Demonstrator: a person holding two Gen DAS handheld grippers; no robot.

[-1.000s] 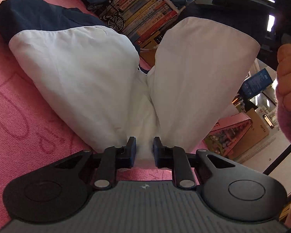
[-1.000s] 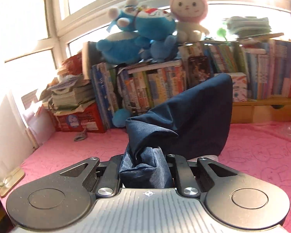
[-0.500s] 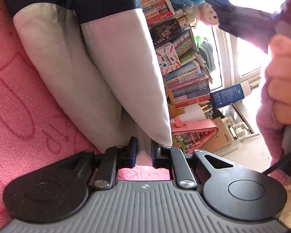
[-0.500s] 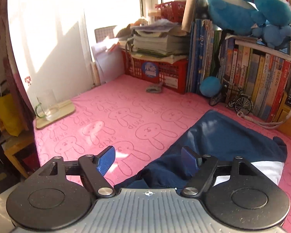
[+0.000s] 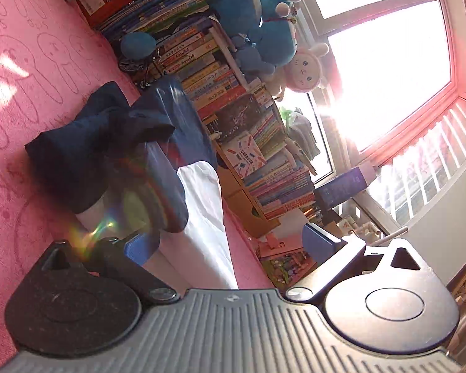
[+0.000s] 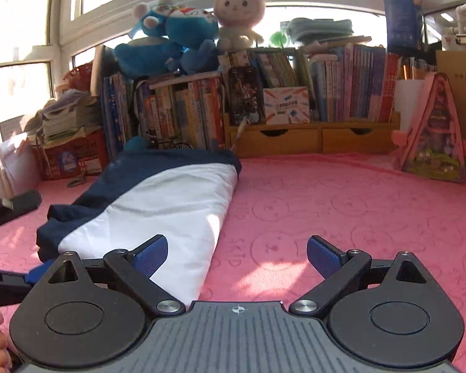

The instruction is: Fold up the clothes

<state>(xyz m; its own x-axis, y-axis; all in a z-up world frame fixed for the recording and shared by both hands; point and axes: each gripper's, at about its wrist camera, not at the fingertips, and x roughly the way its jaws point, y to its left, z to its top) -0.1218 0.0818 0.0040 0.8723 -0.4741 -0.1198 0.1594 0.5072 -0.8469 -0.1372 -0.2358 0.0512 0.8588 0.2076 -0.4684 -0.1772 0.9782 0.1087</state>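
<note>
Navy and white garment lies folded on the pink rabbit-print blanket, both tools released.

The pink blanket (image 6: 341,205) covers the whole surface, up to a row of books (image 6: 183,108) with plush toys (image 6: 174,46) on top. The garment (image 6: 171,205) lies on the blanket in a long bundle, white part toward the camera, navy part toward the books. The right tool (image 6: 236,256) is spread wide and holds nothing; its left finger is over the white edge. The left tool (image 5: 230,242) is also spread wide, empty, just beside the white part of the garment (image 5: 202,205).
</note>
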